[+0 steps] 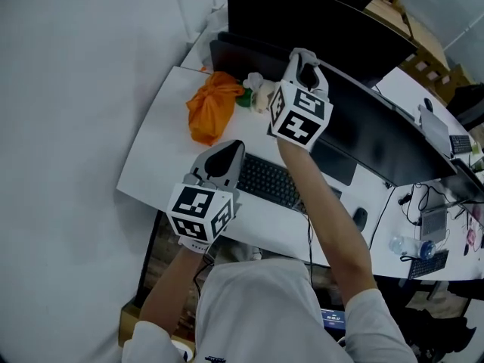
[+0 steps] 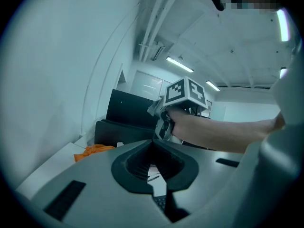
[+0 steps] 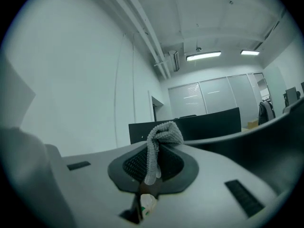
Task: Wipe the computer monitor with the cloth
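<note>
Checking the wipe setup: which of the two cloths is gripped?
The grey cloth, pinched in the right gripper; the orange cloth lies loose on the desk, touched by neither gripper.

White short-sleeved shirt (image 1: 257, 305); grey claws (image 1: 225, 156) (image 1: 305, 63) with black-and-white marker cubes (image 1: 200, 212) (image 1: 301, 116).

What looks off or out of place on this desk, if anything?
Nothing looks spilled or broken. One oddity: an orange cloth lies crumpled on the desk near the monitor's left end, apart from both grippers. Meanwhile the right gripper pinches a small grey cloth by a thin fold, with a strip dangling.
</note>
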Tool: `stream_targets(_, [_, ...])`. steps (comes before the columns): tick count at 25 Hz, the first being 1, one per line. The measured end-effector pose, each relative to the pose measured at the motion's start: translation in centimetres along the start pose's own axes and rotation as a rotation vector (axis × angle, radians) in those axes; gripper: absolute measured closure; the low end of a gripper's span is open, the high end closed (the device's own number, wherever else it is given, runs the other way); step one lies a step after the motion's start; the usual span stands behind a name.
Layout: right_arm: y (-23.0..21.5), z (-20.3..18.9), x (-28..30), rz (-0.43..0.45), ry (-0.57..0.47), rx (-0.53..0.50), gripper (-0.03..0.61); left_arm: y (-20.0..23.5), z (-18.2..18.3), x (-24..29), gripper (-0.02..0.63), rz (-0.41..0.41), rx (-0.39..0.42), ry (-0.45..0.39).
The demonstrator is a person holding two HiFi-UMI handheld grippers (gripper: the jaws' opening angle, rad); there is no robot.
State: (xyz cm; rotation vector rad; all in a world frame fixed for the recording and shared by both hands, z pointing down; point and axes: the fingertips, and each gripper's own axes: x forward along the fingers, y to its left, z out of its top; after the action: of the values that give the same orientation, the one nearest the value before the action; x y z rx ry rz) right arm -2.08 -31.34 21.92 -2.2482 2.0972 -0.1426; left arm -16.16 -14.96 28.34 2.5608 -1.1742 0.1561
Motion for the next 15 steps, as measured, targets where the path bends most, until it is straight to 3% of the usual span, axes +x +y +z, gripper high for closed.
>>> stream_targets(8, [0.5,4.9,-3.7,0.146,-0.072,-0.04,0.568,-1.5,1.0,-0.4,0.595,-0.034,0.013,-0.029])
stream_targets(15, [-2.6,8.1,-9.9,0.216,-0.103,0.011,0.566,-3.3,-0.2,-0.9,0.595,-0.084,0.015,-0.014])
